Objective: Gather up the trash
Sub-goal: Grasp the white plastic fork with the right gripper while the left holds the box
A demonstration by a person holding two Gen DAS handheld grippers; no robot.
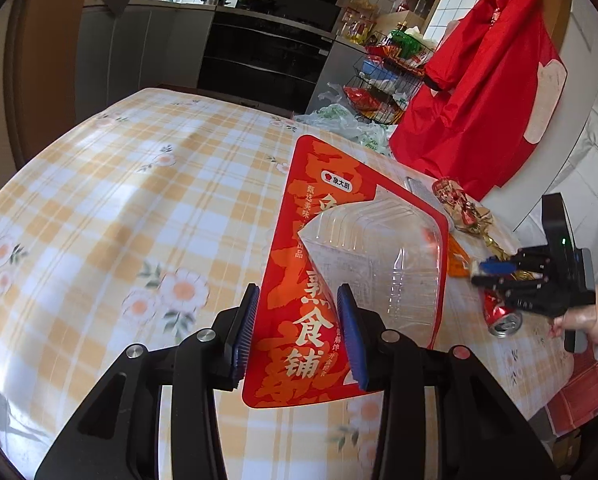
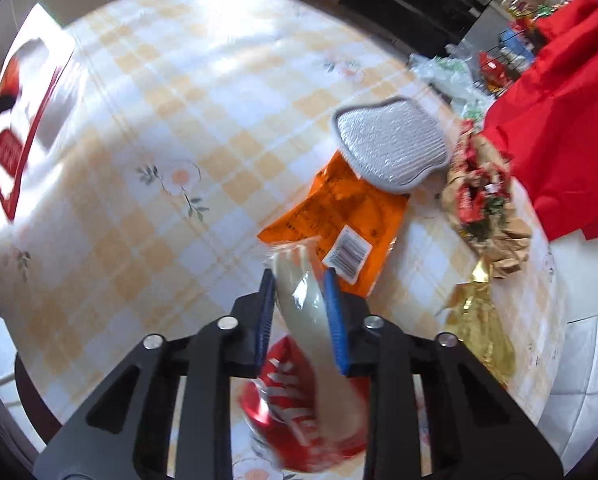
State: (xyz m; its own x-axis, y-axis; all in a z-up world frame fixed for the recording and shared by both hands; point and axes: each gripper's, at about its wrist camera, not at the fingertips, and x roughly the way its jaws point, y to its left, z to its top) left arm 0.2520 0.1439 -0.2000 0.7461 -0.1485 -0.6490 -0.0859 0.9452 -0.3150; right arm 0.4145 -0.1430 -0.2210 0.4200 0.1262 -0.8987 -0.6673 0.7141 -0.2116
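Note:
My left gripper (image 1: 297,334) is shut on a red food package with a clear plastic tray (image 1: 351,264) and holds it upright above the checked tablecloth (image 1: 119,200). The package also shows at the far left of the right wrist view (image 2: 23,120). My right gripper (image 2: 301,316) is shut on a pale cream wrapper (image 2: 305,308) held above a crushed red can (image 2: 291,396). The right gripper (image 1: 495,270) shows at the right edge of the table in the left wrist view, over the can (image 1: 501,316). An orange wrapper (image 2: 339,216), crumpled brown-red paper (image 2: 483,200) and gold foil (image 2: 479,320) lie on the table.
A grey scrubbing pad (image 2: 395,144) lies beyond the orange wrapper. A red cloth bag (image 1: 483,88) hangs over the table's far right side. A wire rack of packets (image 1: 391,72) and clear plastic bags (image 1: 339,120) stand behind the table. Kitchen cabinets and an oven (image 1: 267,40) are beyond.

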